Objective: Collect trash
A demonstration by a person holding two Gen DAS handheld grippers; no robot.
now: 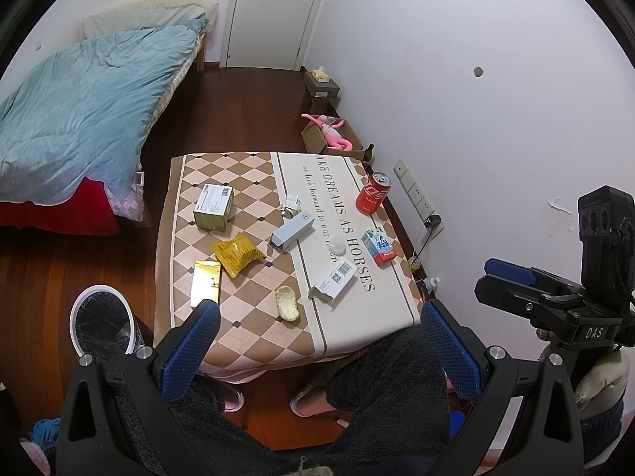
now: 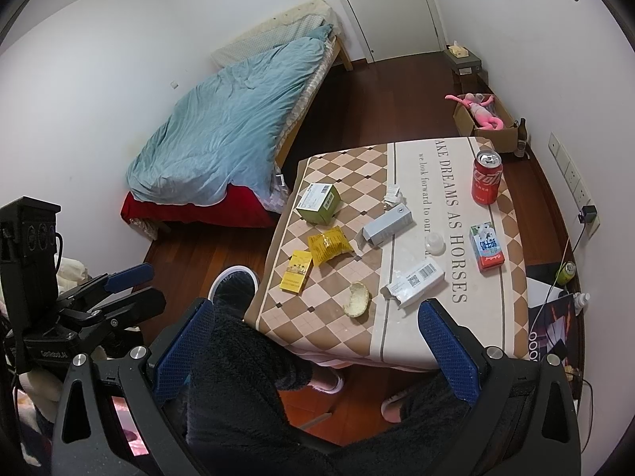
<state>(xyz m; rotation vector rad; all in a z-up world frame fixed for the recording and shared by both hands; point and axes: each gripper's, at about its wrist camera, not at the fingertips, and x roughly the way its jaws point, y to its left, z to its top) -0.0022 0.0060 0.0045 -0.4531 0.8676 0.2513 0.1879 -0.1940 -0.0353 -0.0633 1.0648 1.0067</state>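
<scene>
Bedroom floor of dark wood ran around a low table (image 1: pixel 357 166) under a checked cloth, with a bed (image 1: pixel 79 119) to the left.

From the left wrist, the left gripper (image 1: pixel 321 341) hung wide open and empty above the table's near edge, likely held back to survey the litter. Trash lay scattered on the cloth: a red can (image 1: pixel 373 192) upright at the far right, a milk carton (image 1: pixel 379 246), a torn box (image 1: pixel 333 281), a bread piece (image 1: pixel 287 303), a yellow bag (image 1: pixel 236 254). A bin (image 1: pixel 105 325) stood on the floor just left of the table, handy for drops.

From the right wrist, the right gripper (image 2: pixel 317 349) was likewise spread open, holding nothing, over the person's dark-clad knees. The can (image 2: pixel 486 180), carton (image 2: pixel 486 246) and bread (image 2: pixel 356 297) sat untouched; the bin (image 2: pixel 234 285) showed partly beyond the table's corner.
</scene>
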